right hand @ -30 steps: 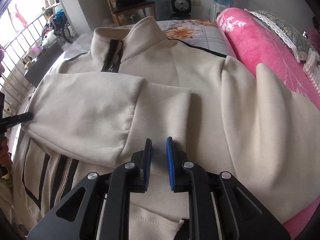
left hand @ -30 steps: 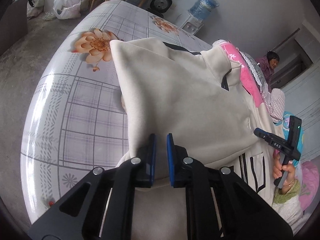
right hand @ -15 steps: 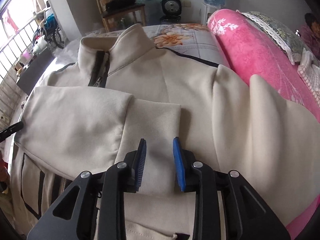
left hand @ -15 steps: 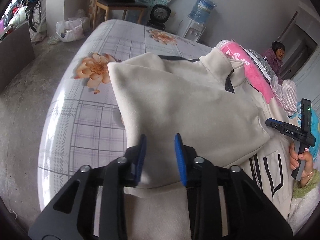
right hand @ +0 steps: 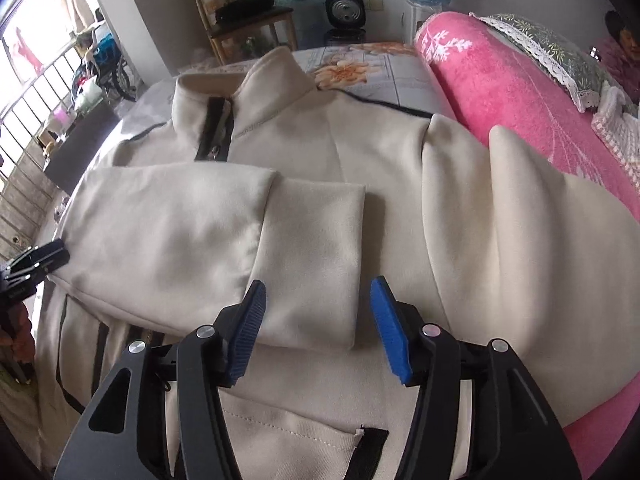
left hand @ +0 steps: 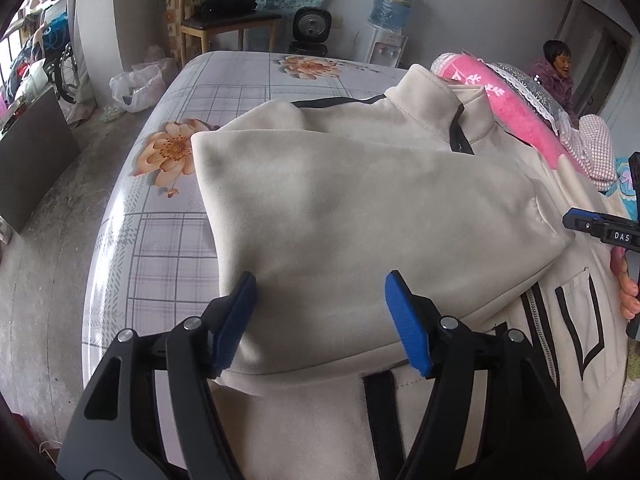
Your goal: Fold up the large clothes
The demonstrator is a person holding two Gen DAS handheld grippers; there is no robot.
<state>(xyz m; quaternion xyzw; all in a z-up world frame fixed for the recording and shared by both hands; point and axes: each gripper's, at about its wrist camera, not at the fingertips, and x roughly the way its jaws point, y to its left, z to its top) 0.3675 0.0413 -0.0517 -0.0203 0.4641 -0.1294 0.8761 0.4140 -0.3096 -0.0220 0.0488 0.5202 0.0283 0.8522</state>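
Grippers first: the left gripper (left hand: 320, 320), at the lower centre of the left wrist view, has its blue pads spreading apart over the folded sleeve (left hand: 360, 220), which lies between them unpinched; the right gripper (right hand: 316, 328), at the lower centre of the right wrist view, is likewise opening, released, with the cuff (right hand: 320, 264) of that sleeve lying loose between its pads. Outward from both, the cream jacket (right hand: 360, 152) lies front-up on the bed (left hand: 224, 80), its collar (right hand: 272, 92) toward the top of the frame, the near sleeve laid across the chest, and its far side draped up against the pink bolster (right hand: 520, 92) at the right of the right wrist view. Judged risks: as the pads part and lift, a ribbed pad could catch the soft cloth and drag the sleeve out of its fold; the cuff edge, sitting just beside the right pad, seems the likeliest snag. The side resting on the bolster is raised rather than flat, so a later fold over it may bunch or slide off line. At the left of the left wrist view the jacket lies close to the edge of the bed, where a strong tug could pull it overboard.
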